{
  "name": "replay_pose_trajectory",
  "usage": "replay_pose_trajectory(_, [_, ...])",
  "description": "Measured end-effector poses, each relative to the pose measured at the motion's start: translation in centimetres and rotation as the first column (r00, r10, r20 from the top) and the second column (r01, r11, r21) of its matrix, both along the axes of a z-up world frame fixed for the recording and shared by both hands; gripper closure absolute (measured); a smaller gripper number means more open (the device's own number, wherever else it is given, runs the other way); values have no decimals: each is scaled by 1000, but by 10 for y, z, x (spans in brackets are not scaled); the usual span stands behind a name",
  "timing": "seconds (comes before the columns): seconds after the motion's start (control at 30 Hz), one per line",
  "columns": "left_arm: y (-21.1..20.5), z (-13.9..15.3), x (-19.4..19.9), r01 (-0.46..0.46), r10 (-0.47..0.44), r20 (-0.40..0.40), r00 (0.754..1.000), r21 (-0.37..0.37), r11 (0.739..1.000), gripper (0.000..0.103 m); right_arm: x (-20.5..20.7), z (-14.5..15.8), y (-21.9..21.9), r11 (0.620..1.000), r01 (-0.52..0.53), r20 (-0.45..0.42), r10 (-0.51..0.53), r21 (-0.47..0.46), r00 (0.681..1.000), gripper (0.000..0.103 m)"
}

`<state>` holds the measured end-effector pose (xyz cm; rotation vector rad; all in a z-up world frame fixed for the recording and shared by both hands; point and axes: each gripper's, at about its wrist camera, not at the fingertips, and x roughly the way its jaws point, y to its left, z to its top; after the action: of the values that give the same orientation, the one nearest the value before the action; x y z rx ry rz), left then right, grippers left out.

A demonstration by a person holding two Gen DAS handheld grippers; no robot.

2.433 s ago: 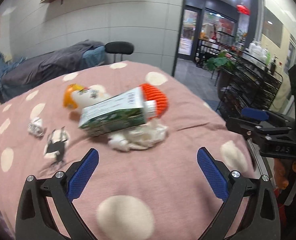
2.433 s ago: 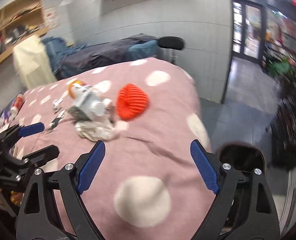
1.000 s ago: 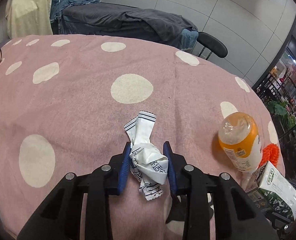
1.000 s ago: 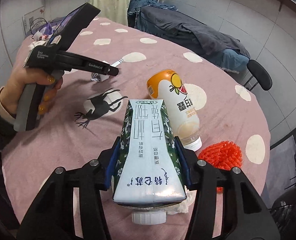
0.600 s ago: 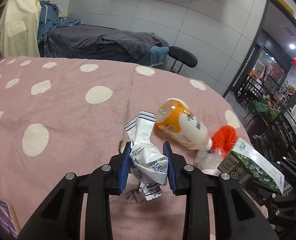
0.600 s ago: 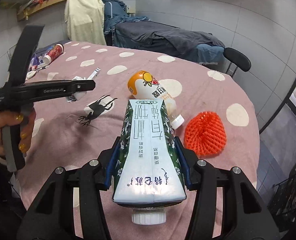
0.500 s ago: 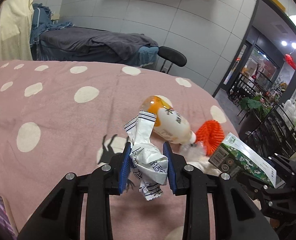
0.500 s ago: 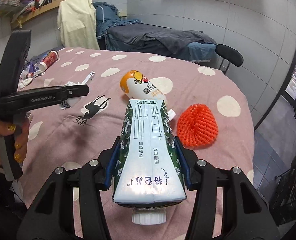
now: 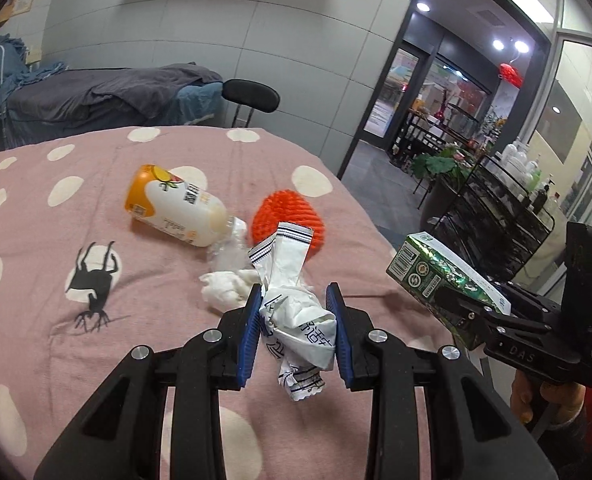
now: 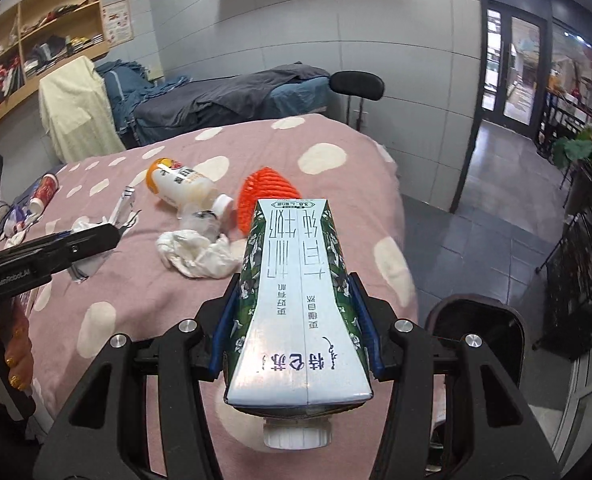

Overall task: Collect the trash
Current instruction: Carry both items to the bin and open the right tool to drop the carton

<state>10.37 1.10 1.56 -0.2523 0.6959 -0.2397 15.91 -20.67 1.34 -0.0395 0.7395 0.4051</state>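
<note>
My left gripper (image 9: 295,332) is shut on a crumpled white wrapper (image 9: 291,304) and holds it above the pink dotted tablecloth (image 9: 55,332). My right gripper (image 10: 296,328) is shut on a green and white milk carton (image 10: 296,292), held over the table's right edge; the carton also shows in the left wrist view (image 9: 436,276). On the cloth lie an orange-capped drink bottle (image 9: 175,208), an orange foam net (image 9: 287,216), a clear plastic piece (image 10: 197,222) and a crumpled white tissue (image 10: 195,252).
A dark trash bin (image 10: 476,320) stands on the floor right of the table, below the right gripper. A black chair (image 9: 249,92) and a bed (image 9: 95,96) stand behind the table. A red can (image 10: 43,196) lies at the table's far left.
Both grippers have swung right toward the table's right edge, each with its item held. The trash bin has come into the right wrist view.
</note>
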Motion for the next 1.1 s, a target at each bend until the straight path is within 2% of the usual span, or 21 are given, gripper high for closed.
replay_pose_trajectory(0.17, [-33, -2, 0, 81, -81, 2, 997, 3, 997, 71, -4, -12, -52, 990, 143, -27, -143, 17, 989, 51])
replay_pose_trajectory(0.3, [-56, -2, 0, 140, -140, 10, 990, 11, 990, 71, -5, -30, -92, 967, 254, -61, -253, 14, 966, 51])
replay_pose_trajectory(0.53, [-92, 0, 6, 226, -226, 18, 974, 37, 974, 71, 4, -83, -142, 910, 410, -154, -413, -54, 897, 51])
replay_pose_trajectory(0.9, [-137, 3, 8, 323, -324, 18, 946, 66, 944, 71, 40, -176, -178, 848, 506, -332, -527, -156, 782, 51])
replay_pose_trajectory(1.1, [-148, 3, 8, 347, -348, 11, 937, 74, 935, 71, 51, -205, -184, 839, 512, -386, -542, -187, 747, 51])
